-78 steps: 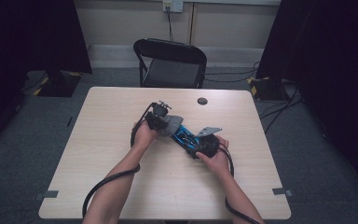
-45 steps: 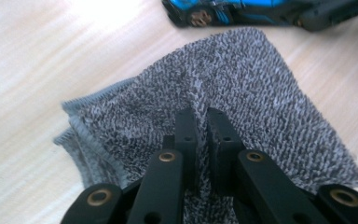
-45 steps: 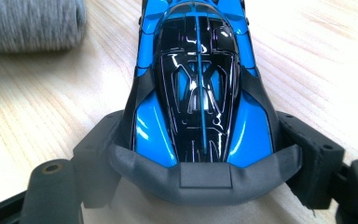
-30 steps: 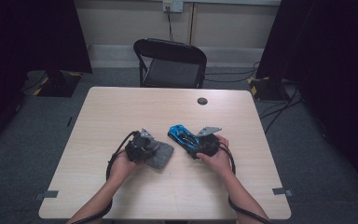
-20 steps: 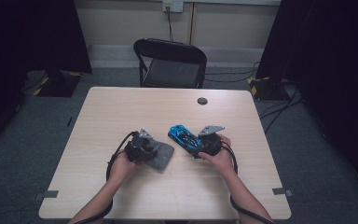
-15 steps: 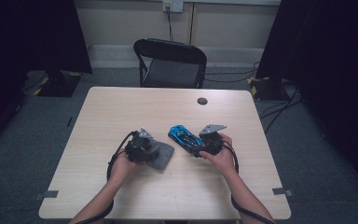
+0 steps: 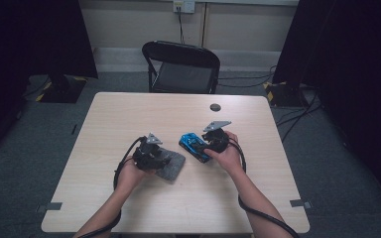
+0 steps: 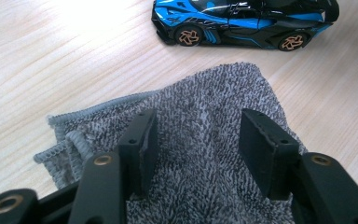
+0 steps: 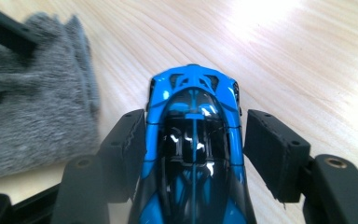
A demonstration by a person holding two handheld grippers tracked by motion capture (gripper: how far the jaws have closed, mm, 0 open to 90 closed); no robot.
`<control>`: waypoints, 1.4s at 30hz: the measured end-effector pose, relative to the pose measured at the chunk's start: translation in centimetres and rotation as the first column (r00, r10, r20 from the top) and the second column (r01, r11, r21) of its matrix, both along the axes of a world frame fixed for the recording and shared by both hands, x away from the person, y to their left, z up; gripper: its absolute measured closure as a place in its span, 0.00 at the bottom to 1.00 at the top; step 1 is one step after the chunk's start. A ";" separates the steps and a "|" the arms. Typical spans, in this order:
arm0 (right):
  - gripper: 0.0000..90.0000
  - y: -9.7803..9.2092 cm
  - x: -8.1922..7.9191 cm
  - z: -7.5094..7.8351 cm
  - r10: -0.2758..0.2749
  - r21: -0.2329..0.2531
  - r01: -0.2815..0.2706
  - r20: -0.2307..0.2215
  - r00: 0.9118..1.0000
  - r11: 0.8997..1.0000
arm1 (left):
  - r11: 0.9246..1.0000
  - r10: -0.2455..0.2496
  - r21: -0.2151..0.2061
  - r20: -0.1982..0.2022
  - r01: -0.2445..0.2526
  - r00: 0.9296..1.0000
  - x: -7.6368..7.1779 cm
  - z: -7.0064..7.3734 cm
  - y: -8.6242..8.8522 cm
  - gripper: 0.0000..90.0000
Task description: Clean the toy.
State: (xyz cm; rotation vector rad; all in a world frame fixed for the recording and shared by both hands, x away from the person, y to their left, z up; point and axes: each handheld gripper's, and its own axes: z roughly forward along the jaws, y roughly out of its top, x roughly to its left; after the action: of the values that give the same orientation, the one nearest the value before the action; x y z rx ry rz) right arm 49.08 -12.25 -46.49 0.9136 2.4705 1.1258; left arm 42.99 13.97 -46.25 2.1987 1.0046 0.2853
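Observation:
A blue and black toy car point(image 7: 193, 146) stands on the wooden table point(image 7: 129, 114), a little right of centre. My right gripper point(image 7: 206, 147) reaches over its rear. In the right gripper view the car point(image 9: 193, 135) lies between the two jaws of my right gripper point(image 9: 195, 140), which are spread wide and stand close to its sides. A folded grey cloth point(image 7: 172, 166) lies left of the car. My left gripper point(image 7: 159, 159) rests over it, open. In the left gripper view the jaws stand apart above the cloth point(image 8: 200, 84), with the car point(image 8: 242, 21) beyond it.
A small dark round object point(image 7: 215, 107) sits near the table's far edge. A black folding chair point(image 7: 181, 67) stands behind the table. Cables trail from both grippers toward the near edge.
Since 2.6 s ago my left gripper has drawn back from the car to the near left, the cloth with it. Over the last second both hands have hardly moved.

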 end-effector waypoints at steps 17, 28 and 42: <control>0.46 0.7 0.4 -2.0 -0.022 0.018 0.022 0.006 1.000 1.000 | 1.000 0.015 0.005 0.034 -0.016 0.999 0.6 -0.3 0.3 0.59; 0.46 0.5 0.1 -2.2 -0.035 0.034 0.034 0.018 0.999 0.999 | 0.998 0.002 0.065 -0.003 -0.002 1.000 0.7 -2.0 -0.7 0.65; 0.46 0.4 0.1 -2.2 -0.035 0.037 0.035 0.012 0.999 0.999 | 0.989 -0.141 -0.055 -0.038 0.139 0.989 -1.1 1.2 -4.4 0.92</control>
State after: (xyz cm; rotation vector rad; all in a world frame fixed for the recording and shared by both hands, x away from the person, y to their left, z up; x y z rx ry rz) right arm 49.15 -11.85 -48.72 0.9535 2.4222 1.1660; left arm 41.88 9.60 -45.01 2.2230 0.8653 0.1478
